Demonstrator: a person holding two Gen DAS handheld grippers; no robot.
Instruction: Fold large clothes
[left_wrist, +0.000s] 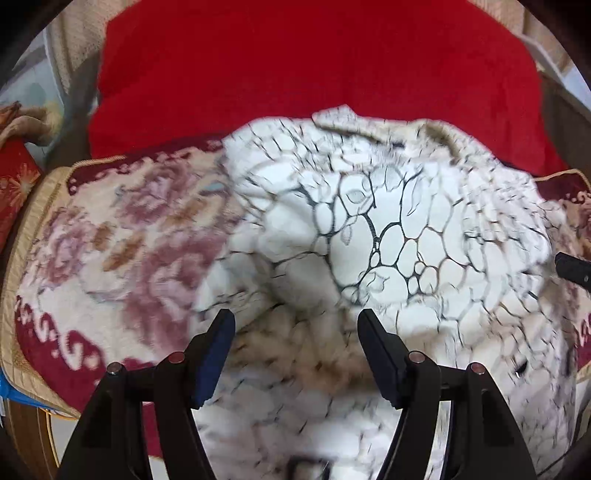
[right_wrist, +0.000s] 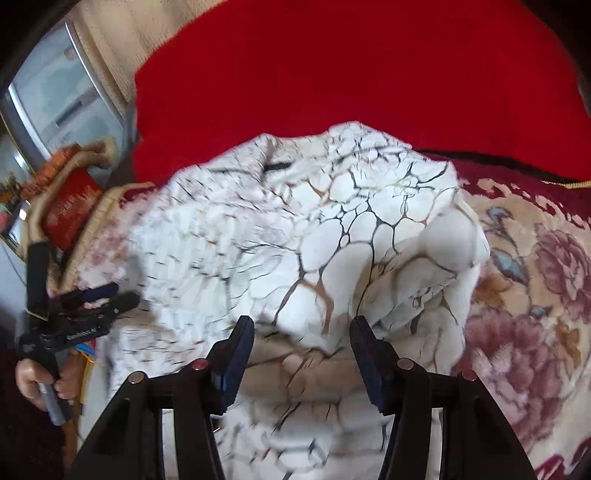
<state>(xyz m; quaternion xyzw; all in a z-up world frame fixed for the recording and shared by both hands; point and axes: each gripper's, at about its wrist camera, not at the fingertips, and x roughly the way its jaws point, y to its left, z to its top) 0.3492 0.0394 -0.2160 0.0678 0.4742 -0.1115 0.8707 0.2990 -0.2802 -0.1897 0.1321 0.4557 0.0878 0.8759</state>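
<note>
A large white garment (left_wrist: 369, 229) with a dark cracked-cell print lies crumpled on a floral blanket (left_wrist: 122, 236). My left gripper (left_wrist: 295, 321) hovers over the garment's near part, jaws apart, and its pads do not press on the cloth. My right gripper (right_wrist: 303, 326) also stands open above a raised fold of the same garment (right_wrist: 332, 229). The right wrist view shows the left gripper (right_wrist: 88, 302) at the left edge, held by a hand (right_wrist: 37, 380). One fingertip of the right gripper (left_wrist: 572, 269) pokes in at the right edge of the left wrist view.
A red cloth (left_wrist: 295, 62) covers the surface behind the garment. A red box (right_wrist: 70, 206) and a rope-like bundle sit at the far left, in front of a window (right_wrist: 59, 92). The blanket's dark red border (right_wrist: 517, 177) runs along the right.
</note>
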